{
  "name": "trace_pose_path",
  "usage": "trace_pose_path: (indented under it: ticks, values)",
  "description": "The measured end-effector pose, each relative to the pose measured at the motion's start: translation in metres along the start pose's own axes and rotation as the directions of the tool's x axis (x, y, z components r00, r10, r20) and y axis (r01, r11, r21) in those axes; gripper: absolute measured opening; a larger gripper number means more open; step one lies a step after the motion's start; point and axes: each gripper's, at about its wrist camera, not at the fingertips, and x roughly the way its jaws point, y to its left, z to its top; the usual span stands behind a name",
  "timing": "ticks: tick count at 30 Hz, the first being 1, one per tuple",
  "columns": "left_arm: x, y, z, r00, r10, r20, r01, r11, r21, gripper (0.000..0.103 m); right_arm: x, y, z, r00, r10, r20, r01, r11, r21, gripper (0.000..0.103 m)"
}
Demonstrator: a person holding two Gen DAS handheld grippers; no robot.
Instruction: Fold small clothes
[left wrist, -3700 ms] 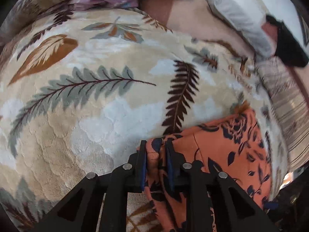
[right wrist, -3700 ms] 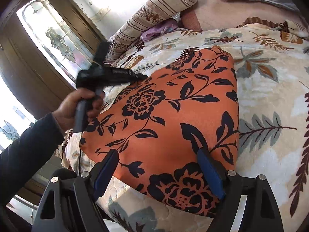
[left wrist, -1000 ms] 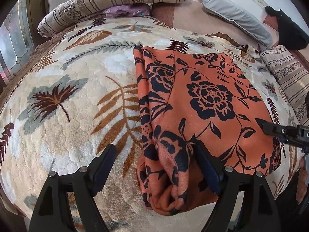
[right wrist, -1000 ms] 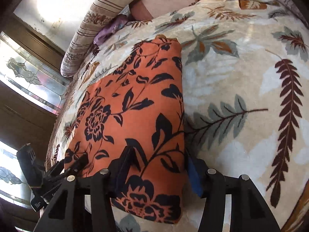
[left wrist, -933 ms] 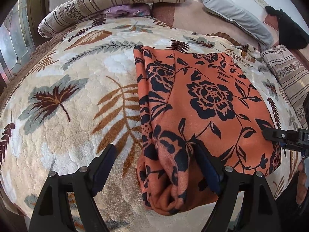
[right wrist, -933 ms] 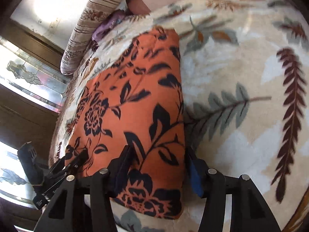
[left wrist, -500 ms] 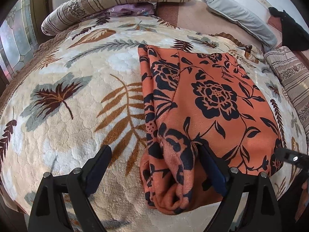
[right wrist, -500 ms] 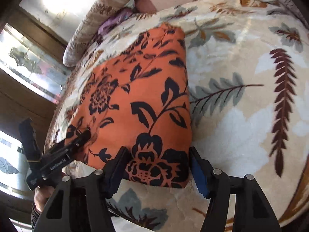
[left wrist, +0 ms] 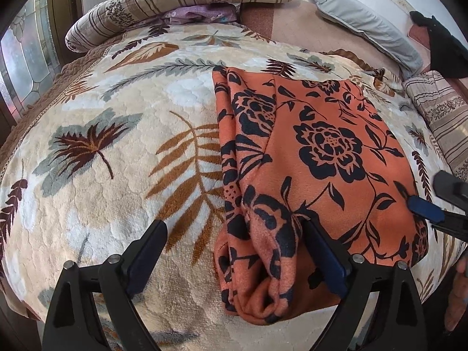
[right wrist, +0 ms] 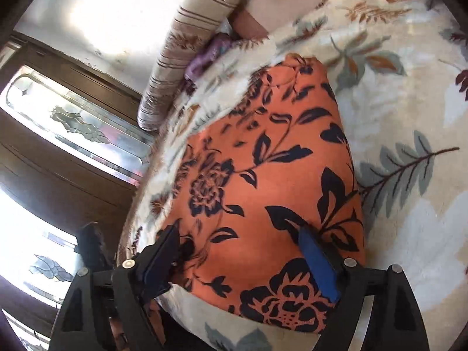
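An orange cloth with black flowers (left wrist: 321,146) lies folded flat on the leaf-patterned blanket (left wrist: 102,199). My left gripper (left wrist: 234,248) straddles the cloth's bunched near-left edge. Its jaws are opening wide; the right pad (left wrist: 321,251) rests against the fold and the left pad hangs over bare blanket. In the right wrist view the cloth (right wrist: 263,175) fills the middle. My right gripper (right wrist: 239,254) stands over its near end with jaws opening, and the pads do not press on the fabric. A blue pad of the right gripper (left wrist: 424,212) shows at the cloth's right edge.
A striped bolster (left wrist: 181,3) and a purple garment (left wrist: 201,14) lie at the bed's head, with a grey pillow (left wrist: 365,20) and a striped cushion (left wrist: 438,111) to the right. A wooden door with patterned glass (right wrist: 73,122) stands beyond the bed's left side.
The left gripper, shut on a corner of the cloth seconds ago, now stands wide. The right jaws have spread from the cloth's near end and that view has drawn back. The cloth lies still.
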Motion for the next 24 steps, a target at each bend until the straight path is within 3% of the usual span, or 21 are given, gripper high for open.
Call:
trace_pose_path:
  ticks: [2,4,5,7,9,10,13,16,21,24]
  values:
    - [-0.003,0.0,0.0,1.0,0.006,0.003,-0.006,1.0,-0.004,0.095,-0.017,0.011,-0.004,0.999,-0.012,0.046,0.013,1.0,-0.009,0.086]
    - [-0.012,0.001,-0.001,1.0,0.001,0.017,-0.001,1.0,-0.031,0.095,-0.027,0.02,-0.008,0.996,0.042,0.074,-0.038,0.998,-0.055,0.087]
    - [-0.019,0.002,-0.002,0.999,-0.015,0.037,0.017,0.999,-0.052,0.095,-0.023,0.018,-0.011,0.997,0.049,0.057,-0.046,0.997,-0.057,0.089]
    - [-0.023,0.001,-0.005,0.999,-0.018,0.05,0.021,0.998,-0.064,0.095,0.002,0.001,-0.017,0.998,0.006,-0.062,-0.007,1.0,-0.024,0.091]
    - [-0.009,-0.007,-0.012,0.997,0.071,-0.029,-0.071,0.997,0.013,0.095,-0.001,-0.003,-0.021,0.999,0.041,-0.022,-0.042,0.999,-0.021,0.09]
    - [-0.005,-0.006,-0.016,0.996,0.075,-0.039,-0.074,0.997,0.019,0.095,-0.005,0.001,-0.02,0.999,0.041,-0.019,-0.041,0.999,-0.014,0.09]
    - [-0.016,0.004,-0.012,0.998,0.034,-0.044,-0.038,0.996,-0.076,0.095,-0.013,0.008,-0.023,0.999,0.027,-0.023,-0.028,0.999,-0.039,0.09]
    - [-0.039,0.003,-0.008,0.999,0.01,0.032,-0.008,0.998,-0.067,0.095,-0.032,0.005,-0.031,0.999,0.021,0.025,-0.02,0.998,-0.063,0.09]
    - [-0.041,0.003,0.012,0.994,-0.108,0.034,0.109,0.993,-0.05,0.095,-0.051,-0.025,-0.026,0.996,0.029,0.083,-0.032,0.999,0.026,0.091]
    - [-0.027,0.009,0.031,0.961,-0.276,0.027,0.277,0.956,-0.095,0.095,-0.044,-0.036,-0.006,0.997,0.033,0.065,-0.036,0.998,0.046,0.091]
